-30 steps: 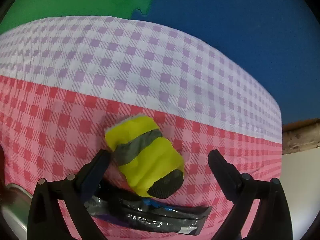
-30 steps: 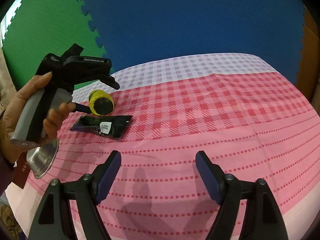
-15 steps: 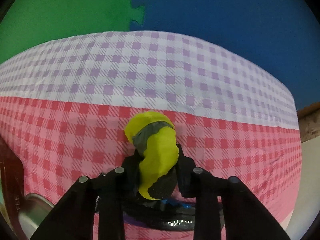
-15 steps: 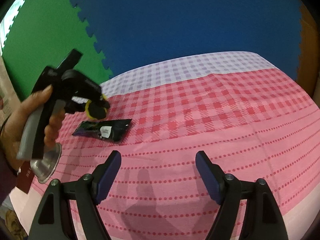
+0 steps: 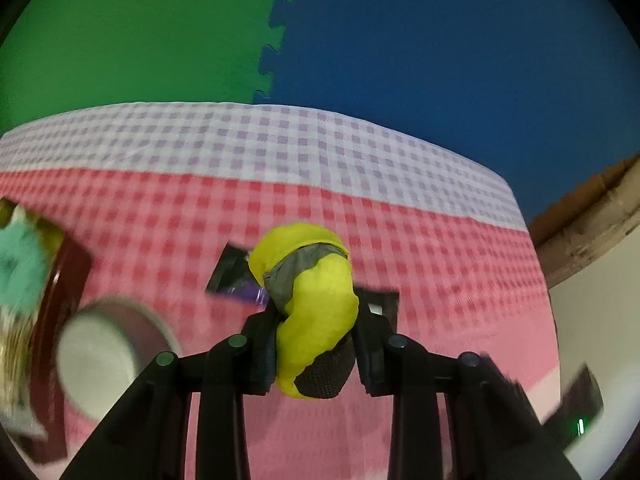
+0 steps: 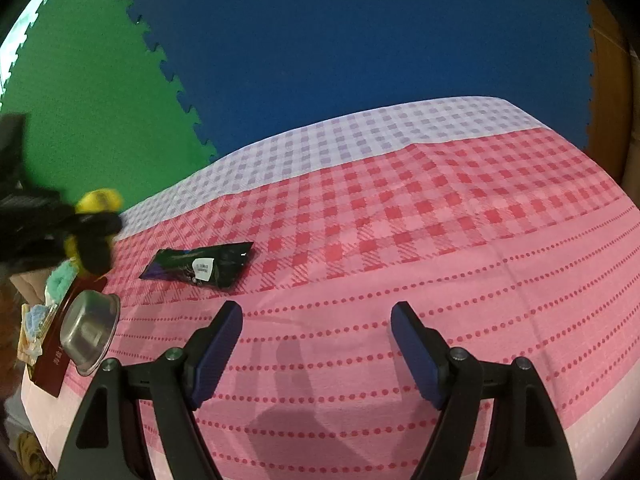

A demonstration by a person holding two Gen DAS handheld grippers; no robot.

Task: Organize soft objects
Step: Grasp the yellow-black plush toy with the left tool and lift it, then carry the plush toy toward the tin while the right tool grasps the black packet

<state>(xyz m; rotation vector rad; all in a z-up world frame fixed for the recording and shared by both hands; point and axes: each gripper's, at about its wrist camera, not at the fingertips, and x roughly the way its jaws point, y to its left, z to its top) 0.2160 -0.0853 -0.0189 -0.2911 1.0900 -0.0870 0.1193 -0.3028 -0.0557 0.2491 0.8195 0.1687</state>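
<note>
My left gripper (image 5: 316,344) is shut on a soft yellow roll with a grey band (image 5: 312,300) and holds it up above the table. In the right wrist view the roll (image 6: 96,204) shows blurred at the far left in the left gripper (image 6: 86,236). A black packet (image 6: 200,266) lies flat on the red checked cloth; in the left wrist view it (image 5: 228,276) lies below the roll. My right gripper (image 6: 316,344) is open and empty over the dotted pink part of the cloth.
A steel bowl (image 6: 90,330) stands on a dark red box (image 6: 52,360) at the table's left edge, with teal fluffy items (image 6: 60,282) beside it. Green and blue foam mats (image 6: 320,60) form the backdrop. A wooden edge (image 5: 588,208) is at the right.
The left gripper shut on the yellow roll, lifted it off the cloth and swung left toward the bowl and box. The right gripper stayed open in place.
</note>
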